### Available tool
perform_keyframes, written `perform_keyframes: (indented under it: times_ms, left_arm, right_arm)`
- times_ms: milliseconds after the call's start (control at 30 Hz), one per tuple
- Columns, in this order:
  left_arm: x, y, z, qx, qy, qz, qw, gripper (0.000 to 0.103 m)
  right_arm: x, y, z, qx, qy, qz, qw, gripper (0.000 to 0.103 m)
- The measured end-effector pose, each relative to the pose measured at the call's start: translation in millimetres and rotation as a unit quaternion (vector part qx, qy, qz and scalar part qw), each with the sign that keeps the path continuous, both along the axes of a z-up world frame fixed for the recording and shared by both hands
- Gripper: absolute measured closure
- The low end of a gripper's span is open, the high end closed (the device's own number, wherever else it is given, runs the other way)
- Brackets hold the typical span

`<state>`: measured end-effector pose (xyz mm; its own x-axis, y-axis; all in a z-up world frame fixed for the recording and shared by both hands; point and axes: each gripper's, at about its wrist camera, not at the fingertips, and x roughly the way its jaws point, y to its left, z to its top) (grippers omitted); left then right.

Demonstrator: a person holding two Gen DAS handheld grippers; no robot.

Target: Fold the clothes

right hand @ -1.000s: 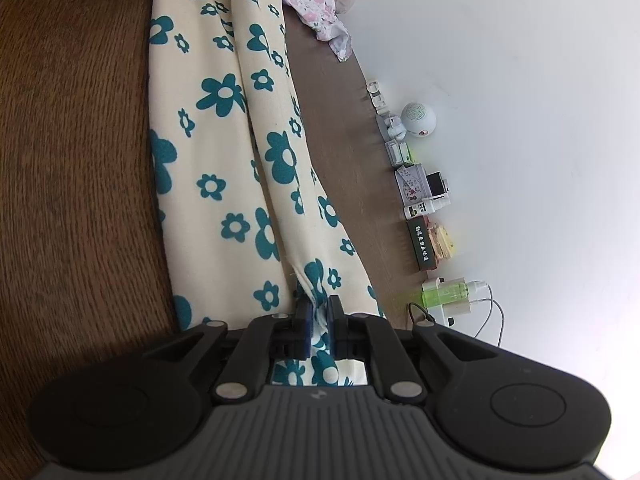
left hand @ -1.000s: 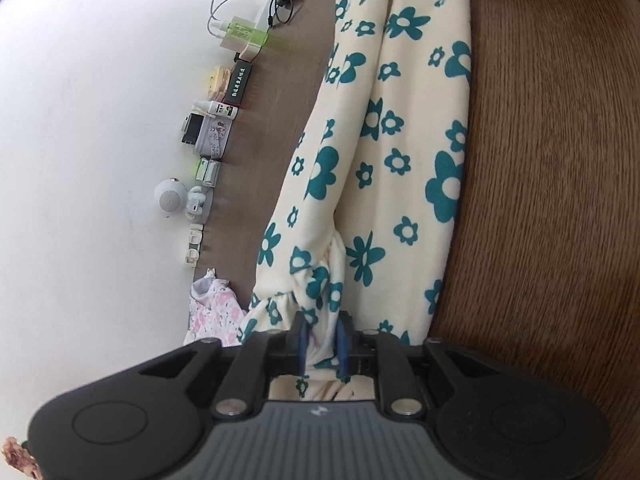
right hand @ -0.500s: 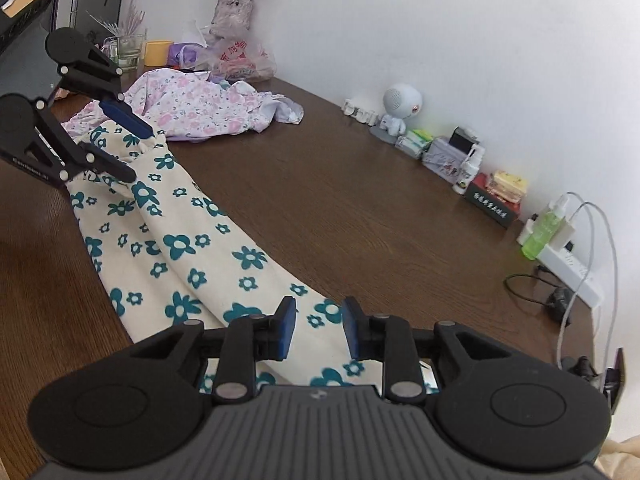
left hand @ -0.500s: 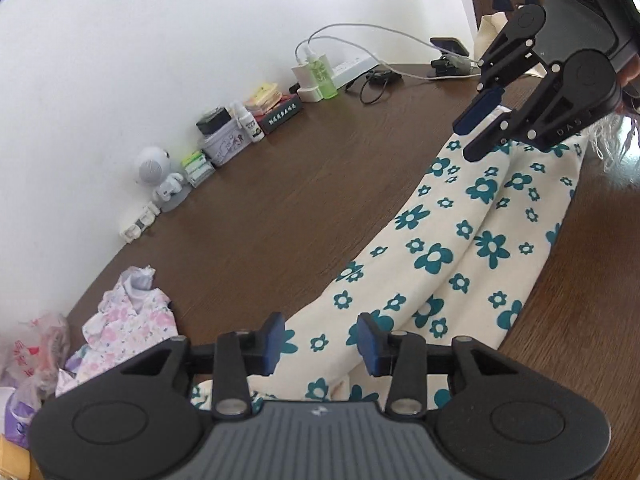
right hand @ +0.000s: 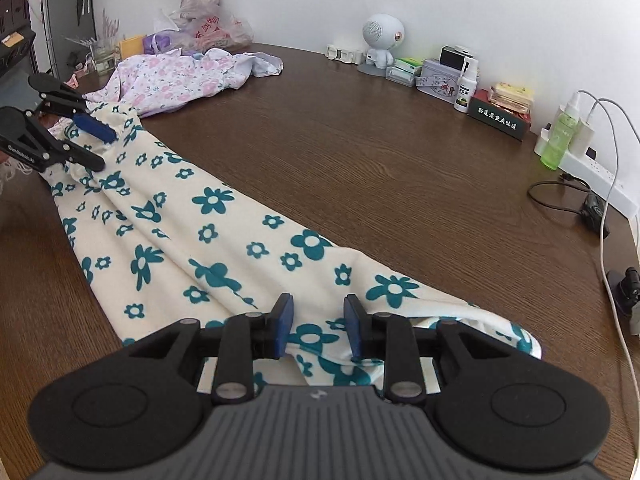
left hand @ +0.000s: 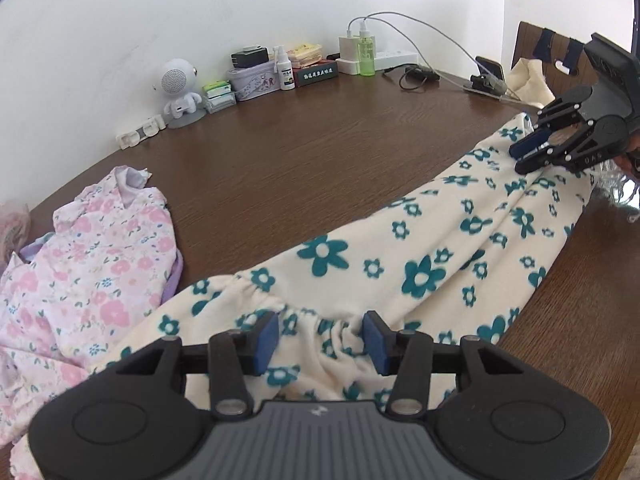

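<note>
Cream trousers (left hand: 420, 248) with teal flowers lie stretched across the brown desk (left hand: 300, 168), from lower centre to the right edge. The left gripper (left hand: 320, 336) is spread over the waistband, the right gripper (right hand: 318, 326) spread over the hems. A pink floral garment (left hand: 88, 264) lies at left.

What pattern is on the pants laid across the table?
Teal flowers on cream pants; clearest in the right wrist view.
</note>
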<state>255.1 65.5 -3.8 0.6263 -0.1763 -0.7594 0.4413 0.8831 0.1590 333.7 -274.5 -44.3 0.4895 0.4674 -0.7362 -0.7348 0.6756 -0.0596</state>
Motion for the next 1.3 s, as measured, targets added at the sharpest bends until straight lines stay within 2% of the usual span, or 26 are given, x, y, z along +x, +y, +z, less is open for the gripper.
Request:
perform_keyframes:
  times_ms: [33,100,167,233,367,433,567,633,667,733,800,900,933,967,1000,1033,1233,1300]
  left_arm:
    - [-3,4,-1,0.013,0.001,-0.002,0.9999,0.057]
    - [-10,18,-5,0.013,0.007,0.002,0.9999,0.057]
    - [-13,33,-5,-0.019,0.018,0.011,0.9996,0.057]
    - [-17,40,-5,-0.027,0.019,0.011,0.9994,0.057]
    - [-22,41,-4,-0.029,0.021,-0.001,0.9994,0.067]
    - [-22,40,0,-0.026,0.024,-0.01,0.9993,0.069]
    - [-24,60,28,-0.038,-0.003,0.002,0.9993,0.068]
    - [-20,75,42,-0.046,-0.029,0.019,0.9983,0.062]
    - [-13,81,49,-0.042,-0.038,0.025,0.9981,0.059]
    - [3,82,52,-0.007,-0.042,0.015,0.999,0.057]
    - [20,76,45,0.034,-0.032,-0.026,0.9986,0.057]
    - [41,68,24,0.075,0.014,-0.094,0.9926,0.057]
    - [46,67,17,0.088,0.029,-0.113,0.9893,0.062]
    - [48,69,13,0.098,0.04,-0.126,0.9864,0.082]
    - [50,70,9,0.108,0.05,-0.138,0.9833,0.093]
    - [51,72,5,0.116,0.059,-0.15,0.9801,0.1]
    - [37,89,-9,0.146,0.074,-0.17,0.9718,0.101]
    - [35,96,-9,0.127,0.068,-0.16,0.9764,0.101]
  right_arm:
    - [0,-1,0,-0.001,0.001,0.001,1.0,0.076]
    - [1,0,1,-0.004,0.0,0.004,1.0,0.076]
    - [1,0,1,-0.008,-0.001,0.007,1.0,0.077]
    - [2,1,2,-0.01,0.0,0.007,1.0,0.077]
    - [1,5,3,-0.02,-0.004,0.005,1.0,0.077]
    - [0,6,3,-0.023,-0.006,0.002,1.0,0.077]
    - [-1,10,3,-0.032,-0.01,0.0,0.999,0.077]
    - [-2,11,3,-0.038,-0.012,0.001,0.999,0.076]
    - [-2,12,4,-0.041,-0.013,0.001,0.999,0.076]
    - [-3,14,4,-0.046,-0.015,0.002,0.999,0.076]
    - [-2,15,5,-0.048,-0.013,0.001,0.999,0.076]
    - [-1,16,6,-0.051,-0.009,-0.003,0.999,0.076]
    - [-1,17,6,-0.053,-0.009,-0.004,0.999,0.076]
    - [-1,18,6,-0.055,-0.008,-0.005,0.998,0.076]
    - [-1,19,6,-0.057,-0.008,-0.006,0.998,0.076]
    - [-2,19,6,-0.059,-0.008,-0.006,0.998,0.076]
    - [-5,24,6,-0.076,-0.019,0.003,0.997,0.076]
    - [-5,24,6,-0.076,-0.022,0.004,0.997,0.076]
